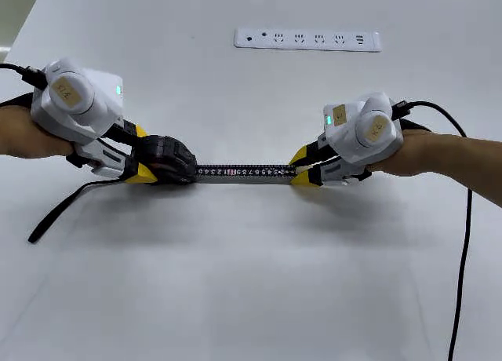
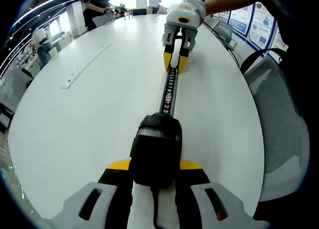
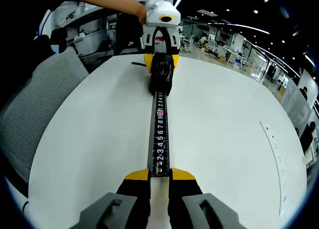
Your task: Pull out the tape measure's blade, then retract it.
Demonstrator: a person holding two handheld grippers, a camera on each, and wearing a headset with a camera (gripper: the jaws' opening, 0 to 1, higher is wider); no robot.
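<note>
Left gripper [image 1: 146,152]: mine, clamped on the black tape measure case [image 1: 169,158].
Right gripper [image 1: 300,167]: mine, pinching the tip of the blade [image 1: 245,171].
Blade: drawn out, lying flat on the white counter [image 1: 251,282] between my grippers, numbers up.
Strap [image 1: 56,210]: black, trailing from the case end across the counter.
Power strip [image 1: 307,39]: white, well apart, farther back.

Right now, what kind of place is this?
Probably a big open office or lab. There's a large white table with a power strip on it, a grey mesh office chair beside it, and rows of desks under ceiling lights farther back.
</note>
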